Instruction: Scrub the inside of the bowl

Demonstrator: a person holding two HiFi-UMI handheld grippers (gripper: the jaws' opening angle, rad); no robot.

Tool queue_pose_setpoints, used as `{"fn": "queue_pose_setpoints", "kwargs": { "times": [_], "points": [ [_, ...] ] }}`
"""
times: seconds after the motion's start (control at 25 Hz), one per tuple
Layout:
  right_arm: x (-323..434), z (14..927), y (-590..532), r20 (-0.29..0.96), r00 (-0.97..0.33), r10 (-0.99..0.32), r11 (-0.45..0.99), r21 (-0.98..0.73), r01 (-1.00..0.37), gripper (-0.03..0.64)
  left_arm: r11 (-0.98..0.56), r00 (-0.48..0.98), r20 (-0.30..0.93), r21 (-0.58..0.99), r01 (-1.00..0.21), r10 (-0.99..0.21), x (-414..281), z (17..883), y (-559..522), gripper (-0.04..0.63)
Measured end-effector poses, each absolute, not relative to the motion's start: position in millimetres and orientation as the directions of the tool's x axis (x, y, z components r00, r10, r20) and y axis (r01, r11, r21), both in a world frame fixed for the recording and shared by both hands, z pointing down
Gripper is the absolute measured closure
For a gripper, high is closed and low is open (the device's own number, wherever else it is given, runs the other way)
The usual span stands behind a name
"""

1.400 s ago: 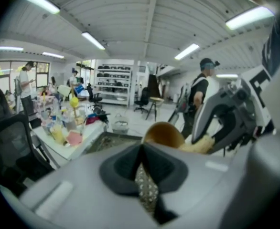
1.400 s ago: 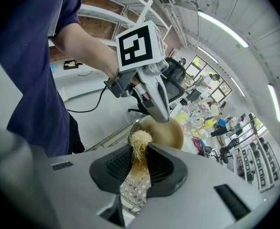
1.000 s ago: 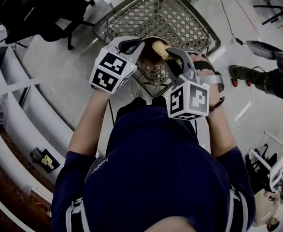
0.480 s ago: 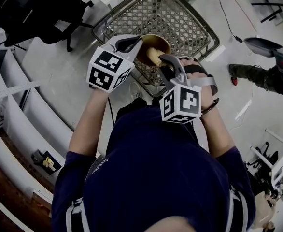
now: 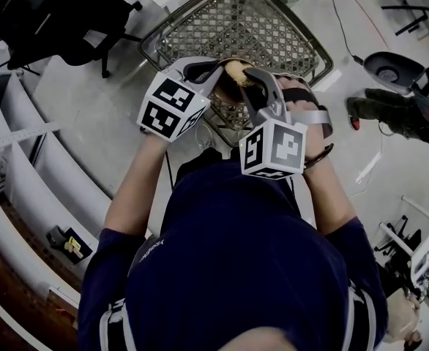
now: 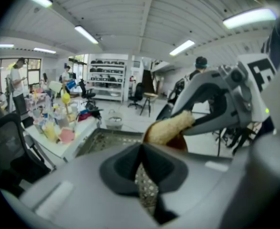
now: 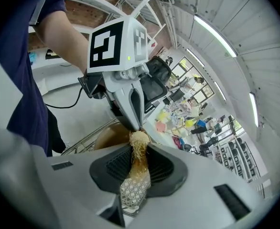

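Right gripper [image 5: 250,79], clamped on the scrubber [image 5: 238,69], had swept upward across the bowl [image 7: 109,137] since a moment earlier, at upper centre of the head view; left gripper [image 5: 213,70] pinched its rim over the wire basket [image 5: 273,20]; scrubbing looked mid-stroke.

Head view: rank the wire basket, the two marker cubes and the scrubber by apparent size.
1. Wire basket, clearly largest.
2. Right marker cube and left marker cube: about alike; the right looks slightly bigger, perhaps only because it is nearer the camera.
3. Scrubber, partly hidden by the jaws.
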State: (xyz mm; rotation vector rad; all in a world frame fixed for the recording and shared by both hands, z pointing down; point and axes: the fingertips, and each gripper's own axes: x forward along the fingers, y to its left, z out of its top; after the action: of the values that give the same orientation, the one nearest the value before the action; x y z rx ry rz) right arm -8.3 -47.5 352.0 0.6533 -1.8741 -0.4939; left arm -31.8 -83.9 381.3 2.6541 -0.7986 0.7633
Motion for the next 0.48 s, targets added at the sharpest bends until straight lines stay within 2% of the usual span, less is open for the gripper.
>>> {"fn": "queue_pose_setpoints", "kwargs": {
  "times": [0.48],
  "points": [
    [2,367,-46,0.746,-0.284,-0.602,0.798,0.55,-0.246,0.548,-0.793,0.668,0.592,0.077,-0.604,-0.451,-41,390,-92,0.584]
  ]
}}
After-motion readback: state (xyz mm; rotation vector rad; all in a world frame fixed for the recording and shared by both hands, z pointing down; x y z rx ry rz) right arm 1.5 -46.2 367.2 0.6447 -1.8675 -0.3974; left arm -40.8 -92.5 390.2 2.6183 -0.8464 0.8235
